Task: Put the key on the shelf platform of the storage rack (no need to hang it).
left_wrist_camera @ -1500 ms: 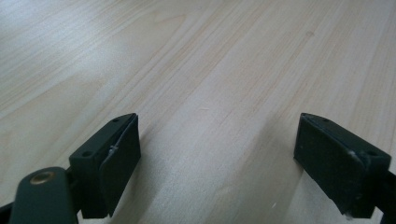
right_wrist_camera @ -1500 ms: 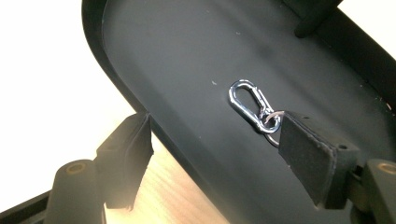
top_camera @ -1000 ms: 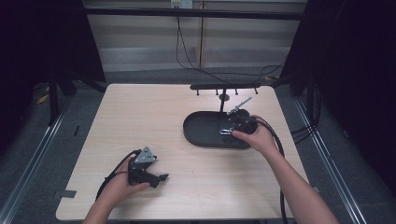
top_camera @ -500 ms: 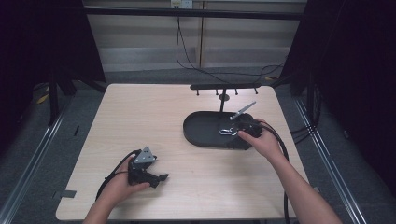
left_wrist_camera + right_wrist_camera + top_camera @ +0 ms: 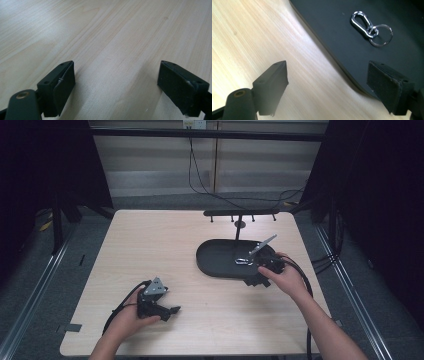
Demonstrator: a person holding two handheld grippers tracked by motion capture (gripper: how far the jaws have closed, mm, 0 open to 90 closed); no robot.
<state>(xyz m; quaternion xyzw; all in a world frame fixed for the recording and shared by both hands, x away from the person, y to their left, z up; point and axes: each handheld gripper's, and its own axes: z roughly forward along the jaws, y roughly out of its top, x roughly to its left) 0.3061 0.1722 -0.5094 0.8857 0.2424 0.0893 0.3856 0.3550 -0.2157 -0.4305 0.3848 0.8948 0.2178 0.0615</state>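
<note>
Right gripper (image 5: 327,82), jaws apart, at the near right edge of the black tray (image 5: 215,260) holding a metal clip (image 5: 372,27); left gripper (image 5: 117,87), jaws apart, rests near-left on the bench (image 5: 150,240).

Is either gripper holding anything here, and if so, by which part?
Nothing is held. Both the left gripper and right gripper are open; the keyring clip lies untouched in the black tray.

Carabiner (image 5: 361,21) in tray (image 5: 332,37) (table's right)

One black tray (image 5: 215,262), one metal key clip (image 5: 371,27), one black rack (image 5: 240,213) — and two hand-held grippers, the left (image 5: 170,310) and the right (image 5: 254,281).
</note>
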